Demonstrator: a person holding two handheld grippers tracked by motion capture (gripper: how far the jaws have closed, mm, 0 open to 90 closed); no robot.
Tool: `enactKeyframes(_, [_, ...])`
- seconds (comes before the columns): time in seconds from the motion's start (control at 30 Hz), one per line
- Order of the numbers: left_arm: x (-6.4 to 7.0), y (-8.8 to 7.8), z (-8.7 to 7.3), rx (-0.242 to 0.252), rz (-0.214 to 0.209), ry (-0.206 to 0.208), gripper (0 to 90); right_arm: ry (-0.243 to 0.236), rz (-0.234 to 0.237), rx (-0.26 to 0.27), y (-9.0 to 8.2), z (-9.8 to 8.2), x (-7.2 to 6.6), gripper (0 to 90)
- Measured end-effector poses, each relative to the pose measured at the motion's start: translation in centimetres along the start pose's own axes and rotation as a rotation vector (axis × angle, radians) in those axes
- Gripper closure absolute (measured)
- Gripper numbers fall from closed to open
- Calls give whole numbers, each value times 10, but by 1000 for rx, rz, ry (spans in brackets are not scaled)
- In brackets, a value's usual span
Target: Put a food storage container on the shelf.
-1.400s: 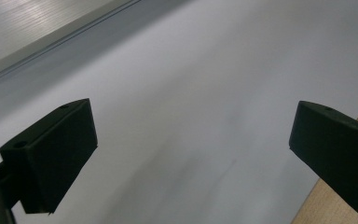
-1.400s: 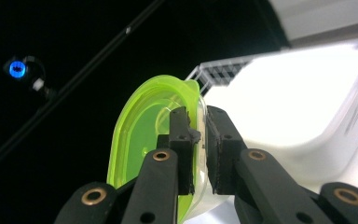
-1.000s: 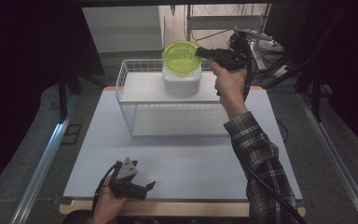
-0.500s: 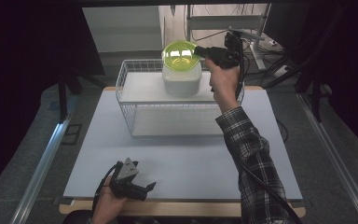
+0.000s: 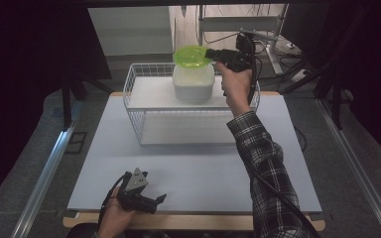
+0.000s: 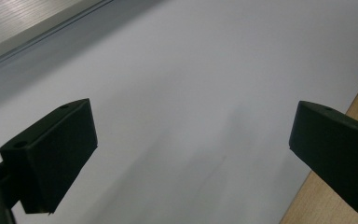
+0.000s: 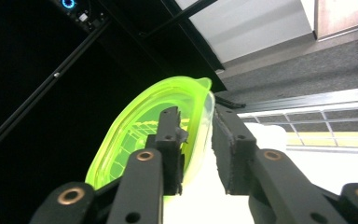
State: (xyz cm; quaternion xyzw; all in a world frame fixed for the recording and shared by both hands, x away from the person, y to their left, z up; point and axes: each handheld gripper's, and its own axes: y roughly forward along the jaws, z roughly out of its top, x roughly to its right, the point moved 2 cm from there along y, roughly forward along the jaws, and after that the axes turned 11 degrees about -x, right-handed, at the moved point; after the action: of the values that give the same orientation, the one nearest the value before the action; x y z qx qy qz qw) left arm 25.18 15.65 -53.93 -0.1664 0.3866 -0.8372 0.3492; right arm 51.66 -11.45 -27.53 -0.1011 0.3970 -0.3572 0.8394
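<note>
Green lid [image 5: 192,55]: thin, light, slightly flexible; clamped at rim by right gripper [image 5: 212,53]. Left gripper [image 5: 155,199]: jaws apart, nothing held.

The right forearm wears a long plaid flannel sleeve [image 5: 265,163] in dark and pale checks. Each hand-held black two-jaw gripper trails a black cable. The left gripper [image 5: 159,199] carries a grey three-cornered plate [image 5: 138,179] on top, and its jaws end in blocky black pads [image 6: 58,149] with small screw holes. The right gripper [image 7: 196,149] has black linkage arms joined by copper-coloured rivets [image 7: 145,156].
</note>
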Motion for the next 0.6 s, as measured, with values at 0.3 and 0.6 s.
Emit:
enactKeyframes(0.3, [0, 0, 0, -3, 0, 3, 6, -51, 0, 12, -2, 0, 0, 477])
enactKeyframes(0.6, [1, 0, 0, -4, 1, 3, 6, -115, 79, 16, -16, -7, 4, 301])
